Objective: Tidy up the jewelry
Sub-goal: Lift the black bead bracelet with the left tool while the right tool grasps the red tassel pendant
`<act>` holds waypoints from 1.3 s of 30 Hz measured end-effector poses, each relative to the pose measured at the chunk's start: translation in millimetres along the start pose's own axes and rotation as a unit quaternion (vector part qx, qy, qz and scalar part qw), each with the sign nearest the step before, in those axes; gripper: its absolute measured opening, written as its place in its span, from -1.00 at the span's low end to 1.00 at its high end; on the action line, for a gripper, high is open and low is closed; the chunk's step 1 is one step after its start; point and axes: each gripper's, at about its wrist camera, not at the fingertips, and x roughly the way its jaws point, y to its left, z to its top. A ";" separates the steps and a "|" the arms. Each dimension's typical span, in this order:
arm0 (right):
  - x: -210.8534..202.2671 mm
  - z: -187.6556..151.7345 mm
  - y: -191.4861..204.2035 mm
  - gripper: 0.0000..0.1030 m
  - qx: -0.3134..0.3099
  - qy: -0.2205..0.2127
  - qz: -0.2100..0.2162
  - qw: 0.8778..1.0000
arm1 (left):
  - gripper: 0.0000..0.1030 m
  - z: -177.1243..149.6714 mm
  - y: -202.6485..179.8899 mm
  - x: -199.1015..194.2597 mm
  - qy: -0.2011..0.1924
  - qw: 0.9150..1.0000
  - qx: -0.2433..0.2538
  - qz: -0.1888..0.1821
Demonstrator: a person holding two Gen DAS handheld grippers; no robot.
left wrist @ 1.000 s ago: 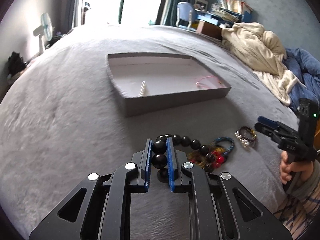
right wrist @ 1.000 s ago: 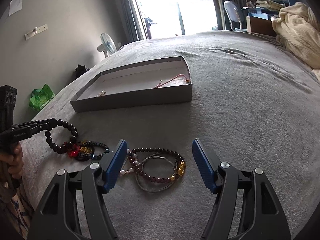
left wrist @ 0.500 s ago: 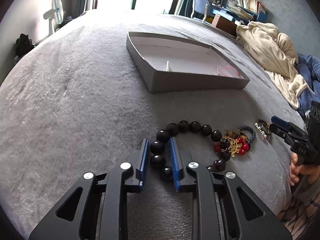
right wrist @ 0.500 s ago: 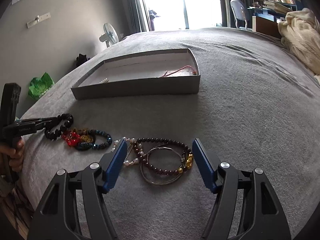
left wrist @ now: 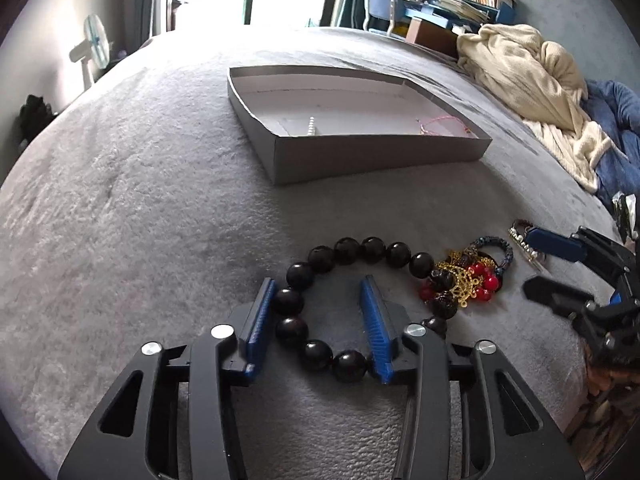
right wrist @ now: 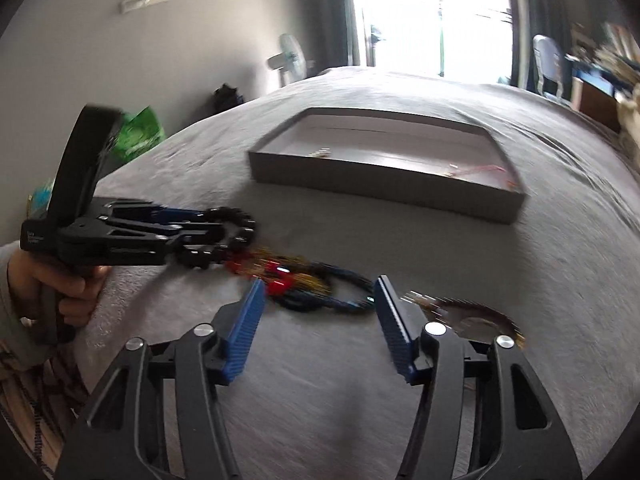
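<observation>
A black bead bracelet (left wrist: 360, 246) lies on the grey bed cover, part of its loop between the pads of my left gripper (left wrist: 318, 280), which stands open around it. To its right lie a red and gold piece (left wrist: 468, 280) and a blue braided bracelet (left wrist: 502, 248). My right gripper (right wrist: 320, 284) hovers over the blue braided bracelet (right wrist: 340, 300), its jaws closing, with nothing pressed between the pads. A dark bead bracelet (right wrist: 468, 312) shows blurred past its right finger. The grey box (left wrist: 360, 156) behind holds a pearl string (left wrist: 311, 125) and a pink cord (left wrist: 440, 124).
A cream blanket (left wrist: 528, 68) and blue bedding are heaped at the bed's right side. A fan (left wrist: 94, 46) stands left of the bed, and a chair and a desk stand by the window. A person's hand (right wrist: 60, 284) holds the left gripper (right wrist: 224, 228). A green bag (right wrist: 138, 132) sits by the wall.
My left jaws have spread wider and let the black bead bracelet down onto the cover. My right gripper has slid left from the dark bead bracelet to the blue braided one, its jaws narrower.
</observation>
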 end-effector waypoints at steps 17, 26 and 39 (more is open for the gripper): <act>40.4 15.5 39.3 -0.35 -0.068 0.054 0.014 0.996 | -0.65 -6.5 40.1 -17.6 -0.013 0.996 -0.084 0.037; 38.8 13.7 39.5 -0.62 -0.066 0.044 0.012 0.997 | -0.37 -3.9 30.8 -9.4 -0.016 0.998 -0.062 0.027; 4.2 12.8 15.7 -0.99 0.003 -0.001 0.048 0.999 | -0.72 4.4 15.4 -42.1 -0.076 0.996 -0.052 -0.003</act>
